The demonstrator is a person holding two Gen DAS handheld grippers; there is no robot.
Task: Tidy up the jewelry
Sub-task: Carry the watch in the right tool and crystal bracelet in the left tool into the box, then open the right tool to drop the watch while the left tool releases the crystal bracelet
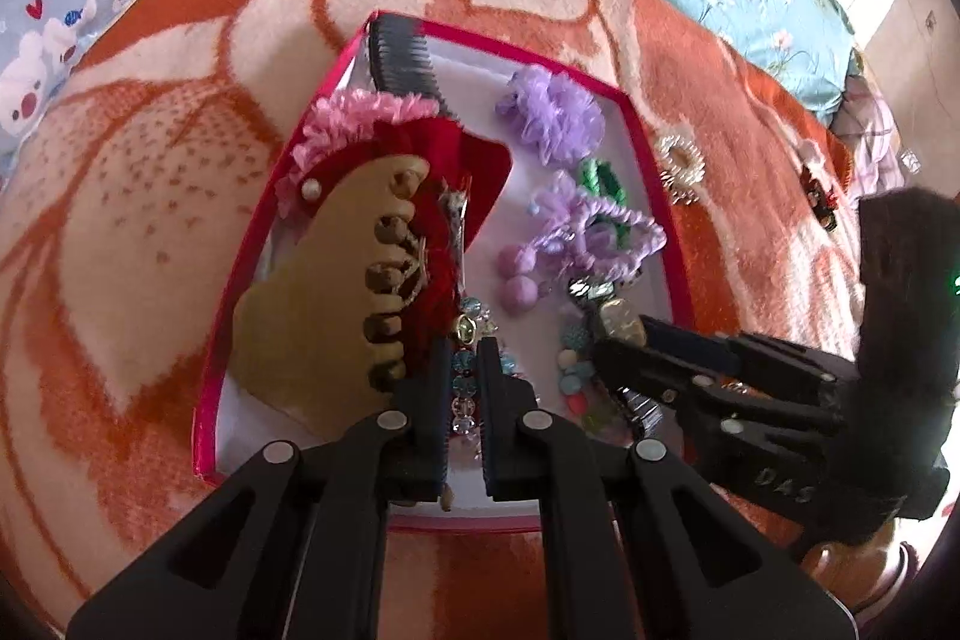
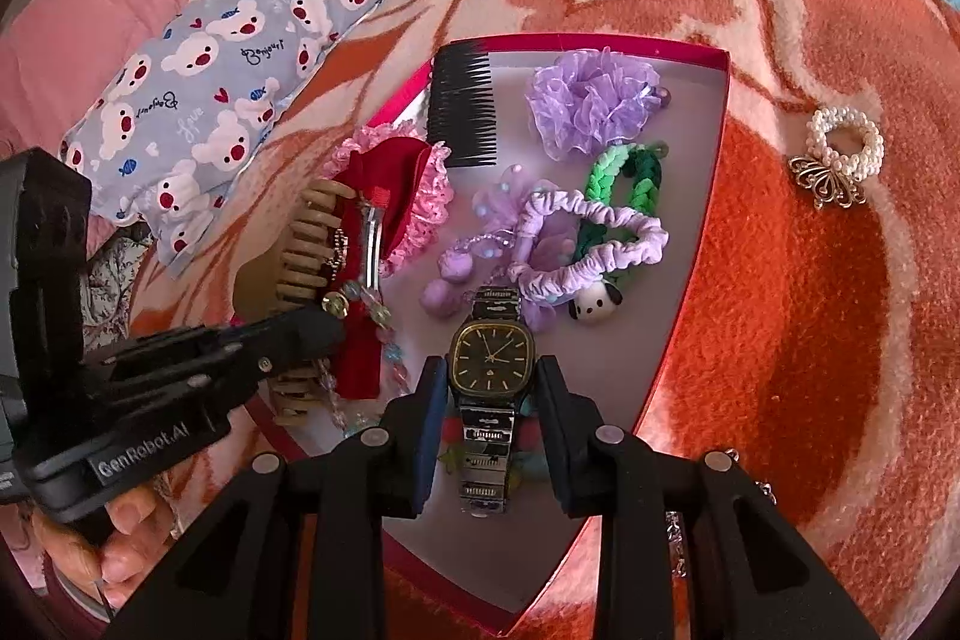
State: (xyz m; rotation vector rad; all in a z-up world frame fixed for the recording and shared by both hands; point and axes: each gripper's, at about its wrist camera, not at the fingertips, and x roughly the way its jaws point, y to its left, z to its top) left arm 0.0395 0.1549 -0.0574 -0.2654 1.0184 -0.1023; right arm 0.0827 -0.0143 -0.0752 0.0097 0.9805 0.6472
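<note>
Your left gripper (image 1: 465,370): jaws clenched on beaded bracelet (image 1: 465,388), strand running between pads, over red-rimmed box (image 1: 636,112). Your right gripper (image 2: 492,376): jaws grasping wristwatch (image 2: 489,361) by case sides, band trailing back between fingers, above box floor. Purple scrunchie (image 2: 591,244) just ahead of right jaws.

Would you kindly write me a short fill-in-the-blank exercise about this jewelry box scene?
1. The right hand-held gripper holds a ____ by its case.
2. The comb in the box is ____ in colour.
3. The pearl hair tie lies ____ the box, on the blanket.

Missing words: watch; black; outside
</note>
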